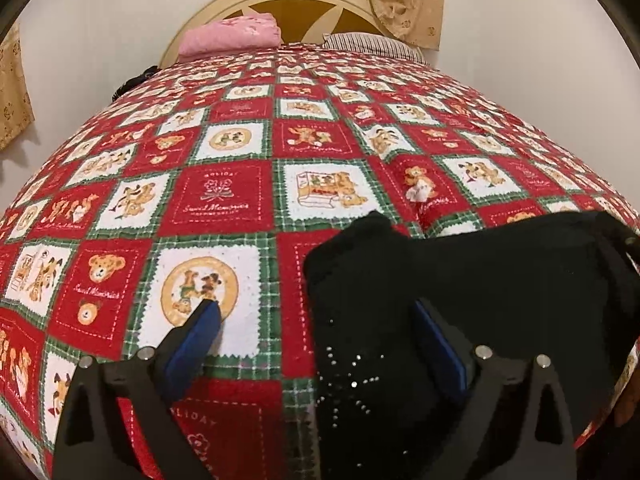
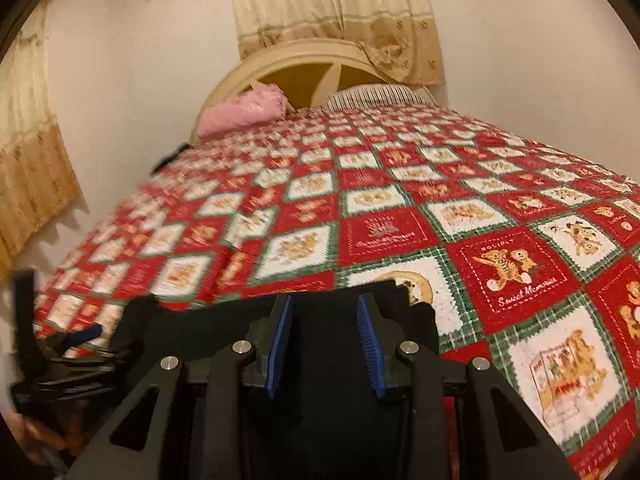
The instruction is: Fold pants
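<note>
Right wrist view, black pants [image 2: 328, 360] folds indistinct, quilt [image 2: 520, 272] blurred

Two wrist cameras, low over the bed's foot, facing the headboard

Each looks along its own fingers, close above the black pants [image 1: 480, 280]; both share the patchwork bedspread [image 1: 224, 200], pink pillow [image 2: 244, 114], headboard [image 2: 296, 80] and curtain [image 2: 336, 12].
</note>
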Available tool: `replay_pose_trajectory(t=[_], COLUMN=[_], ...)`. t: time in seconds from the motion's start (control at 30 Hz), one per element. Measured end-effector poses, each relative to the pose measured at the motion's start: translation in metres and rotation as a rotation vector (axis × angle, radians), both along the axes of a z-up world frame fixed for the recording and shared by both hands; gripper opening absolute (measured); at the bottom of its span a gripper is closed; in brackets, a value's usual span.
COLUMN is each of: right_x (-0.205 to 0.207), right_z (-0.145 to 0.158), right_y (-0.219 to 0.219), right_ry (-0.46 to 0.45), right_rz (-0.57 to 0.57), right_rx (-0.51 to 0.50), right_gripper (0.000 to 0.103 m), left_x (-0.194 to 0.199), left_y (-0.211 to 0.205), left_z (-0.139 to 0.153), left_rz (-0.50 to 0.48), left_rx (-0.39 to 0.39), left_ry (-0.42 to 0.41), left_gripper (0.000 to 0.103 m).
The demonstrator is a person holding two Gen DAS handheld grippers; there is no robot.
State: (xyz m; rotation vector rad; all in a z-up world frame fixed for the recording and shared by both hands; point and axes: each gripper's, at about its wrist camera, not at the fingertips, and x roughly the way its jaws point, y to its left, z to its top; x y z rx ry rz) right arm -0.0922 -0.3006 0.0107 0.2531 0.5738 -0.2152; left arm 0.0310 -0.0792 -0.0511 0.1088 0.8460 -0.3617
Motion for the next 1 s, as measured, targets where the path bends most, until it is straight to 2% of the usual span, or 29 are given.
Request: replay_pose_trajectory(t=[0.03,0.07,0.1,0.17,0.23,0.33,0.5,0.8,0.93,1.0], right_x=[-0.005,-0.013,-0.022,-0.04,-0.054,-0.064,-0.074,-0.076,-0.079,-0.081], right_z=[0.004,0.009,0.014,0.019,0.021,0.014,-0.008,-0.016,-0.012,-0.002], right_y=[0.001,0.003,0.006,0.008,0.005,-0.004,-0.024,-0.034,-0.033,-0.025], right_ry=[-0.018,-0.038,-0.055,-0.075,-0.085,-0.046,-0.005,-0.008,-0.016,-0.041], right_rz=[0.002,0.0,-0.01,-0.048,-0.074,-0.1,-0.135,-0.157,-0.154,-0.148], right_rx=[0.007,0.003,-0.017,-0.062,-0.075,-0.065,0.071,0.171,0.166,0.109], right_gripper=[0.039,0.047,0.061,0.076,0.076,0.076,0.076,0.076,0.076,0.076], left_x=[0.001,0.001,0.0,-0.002,-0.006,-0.013,-0.021,-0.023,-0.024,-0.026], left_y=[0.001,0.002,0.003,0.004,0.004,0.004,0.005,0.008,0.014,0.019], left_z=[0.0,0.001,0.002,0.005,0.008,0.011,0.011,0.007,0.007,0.007], left_rz=[0.0,0.0,0.002,0.001,-0.007,-0.015,-0.023,-0.015,-0.016,-0.018], left_rx=[-0.003,-0.009,-0.013,-0.018,-0.014,-0.011,-0.038,-0.051,-0.069,-0.062], left_ry=[0.006,0.014,0.019,0.02,0.008,-0.005,0.012,0.029,0.039,0.034], left_gripper=[0.098,0.098,0.098,0.098,0.098,0.098,0.098,0.098,0.098,0.098])
